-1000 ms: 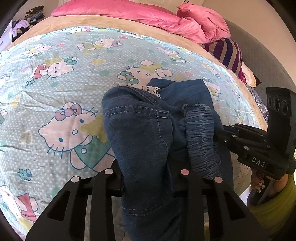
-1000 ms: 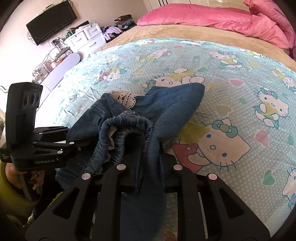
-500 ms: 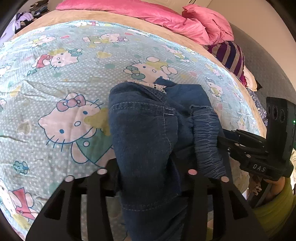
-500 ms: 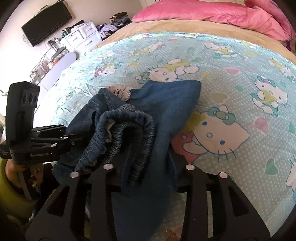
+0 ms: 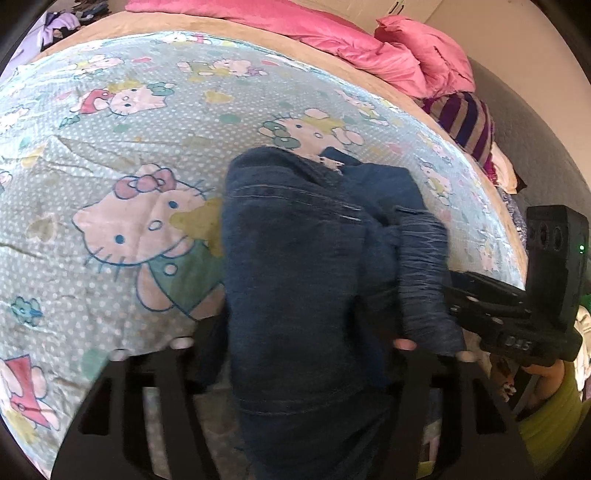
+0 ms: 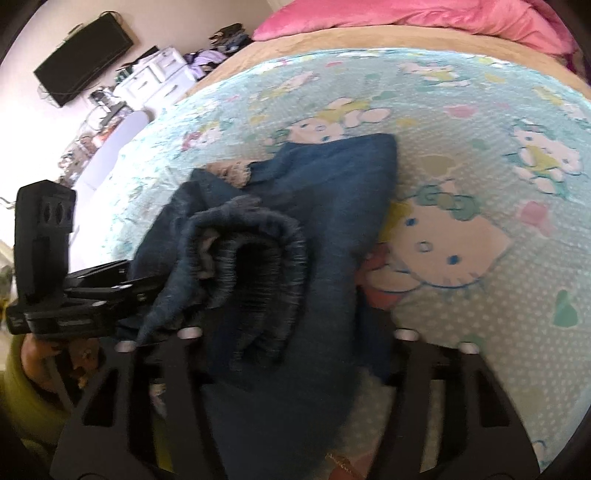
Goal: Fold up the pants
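Observation:
Dark blue denim pants [image 5: 303,266] lie bunched on the cartoon-cat bedsheet [image 5: 122,192], with the gathered elastic waistband [image 6: 255,258] raised at the near edge. My left gripper [image 5: 293,343] has its jaws spread wide, with denim draped between and over them. My right gripper [image 6: 295,336] is also spread wide, with the waistband and denim lying between its jaws. The right gripper shows at the right edge of the left wrist view [image 5: 517,306]. The left gripper shows at the left edge of the right wrist view [image 6: 74,295].
Pink pillows and a duvet [image 5: 332,33] lie at the head of the bed. A striped cushion [image 5: 465,125] sits at the bed's right edge. A wall TV [image 6: 85,62] and white drawers [image 6: 159,74] stand beyond the bed's left side.
Both grippers have opened from a narrow grip on the denim to a wide spread. The pants have pushed slightly farther onto the bed.

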The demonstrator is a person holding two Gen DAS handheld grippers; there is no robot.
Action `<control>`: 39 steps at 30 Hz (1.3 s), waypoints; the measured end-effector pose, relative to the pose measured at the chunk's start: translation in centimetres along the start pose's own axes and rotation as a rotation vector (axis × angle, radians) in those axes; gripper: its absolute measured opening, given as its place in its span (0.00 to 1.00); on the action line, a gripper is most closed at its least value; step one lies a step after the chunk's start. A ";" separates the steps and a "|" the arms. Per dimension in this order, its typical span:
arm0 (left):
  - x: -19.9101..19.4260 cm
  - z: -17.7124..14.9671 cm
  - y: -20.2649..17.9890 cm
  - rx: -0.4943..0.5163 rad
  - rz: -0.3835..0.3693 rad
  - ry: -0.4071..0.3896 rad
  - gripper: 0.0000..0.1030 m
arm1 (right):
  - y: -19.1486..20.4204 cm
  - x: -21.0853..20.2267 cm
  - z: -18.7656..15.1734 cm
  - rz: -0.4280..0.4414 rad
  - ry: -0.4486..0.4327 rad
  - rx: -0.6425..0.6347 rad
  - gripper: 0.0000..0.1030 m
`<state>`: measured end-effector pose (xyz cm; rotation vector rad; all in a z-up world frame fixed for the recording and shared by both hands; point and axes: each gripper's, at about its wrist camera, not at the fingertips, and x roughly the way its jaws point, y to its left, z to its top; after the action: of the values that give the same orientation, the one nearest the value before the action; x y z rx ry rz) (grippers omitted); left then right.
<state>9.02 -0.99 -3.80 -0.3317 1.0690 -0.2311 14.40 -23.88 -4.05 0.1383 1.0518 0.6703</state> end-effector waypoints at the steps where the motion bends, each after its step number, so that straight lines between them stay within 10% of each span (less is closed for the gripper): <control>1: 0.0 0.0 -0.1 0.003 0.003 -0.003 0.42 | 0.4 -0.1 0.1 0.000 -0.006 -0.011 0.25; 8: -1.3 0.3 -0.4 -0.002 -0.003 -0.038 0.28 | 2.9 -1.3 0.6 -0.066 -0.063 -0.106 0.18; 39: -5.1 7.4 2.7 -0.063 0.080 -0.189 0.28 | 7.5 0.8 9.0 -0.095 -0.141 -0.297 0.11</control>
<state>13.26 4.40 2.66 -0.3594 0.9016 -0.0929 18.86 -15.62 2.98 -0.1200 0.8089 0.7123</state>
